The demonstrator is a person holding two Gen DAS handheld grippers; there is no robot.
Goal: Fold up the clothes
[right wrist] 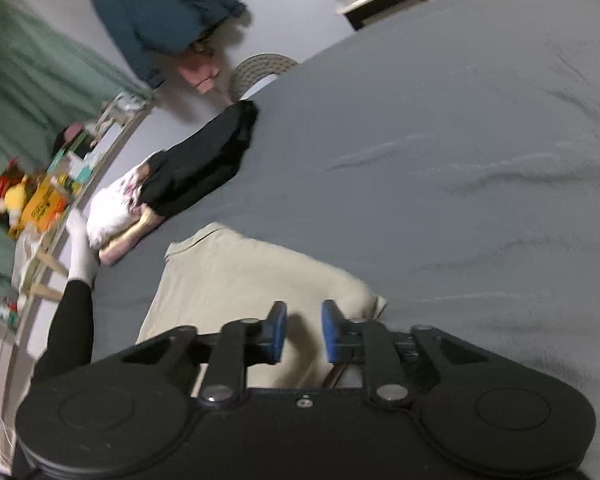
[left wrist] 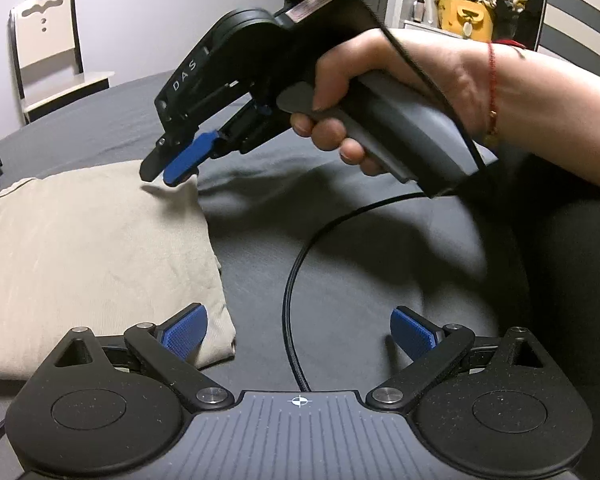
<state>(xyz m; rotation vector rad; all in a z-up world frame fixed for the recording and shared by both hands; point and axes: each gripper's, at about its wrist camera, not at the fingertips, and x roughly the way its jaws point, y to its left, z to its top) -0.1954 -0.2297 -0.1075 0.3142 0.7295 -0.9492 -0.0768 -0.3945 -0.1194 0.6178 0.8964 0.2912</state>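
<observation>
A beige garment (left wrist: pixel 92 260) (right wrist: pixel 252 276) lies folded into a thick rectangle on the grey bed sheet (left wrist: pixel 340 216) (right wrist: pixel 460 160). My left gripper (left wrist: pixel 300 336) hovers low over the sheet, just right of the garment's near corner. It is wide open and holds nothing. A hand carries my right gripper (left wrist: pixel 170 168) (right wrist: pixel 305 332) just above the garment's far right corner. Its blue pads (right wrist: pixel 278 332) stand a narrow gap apart with no cloth between them.
A black cable (left wrist: pixel 296 280) loops across the sheet between the grippers. Dark (right wrist: pixel 208 160) and white (right wrist: pixel 112 204) clothes are piled at the bed's edge. A person's sock and leg (right wrist: pixel 78 256) show beside them. A chair (left wrist: pixel 48 48) stands beyond the bed.
</observation>
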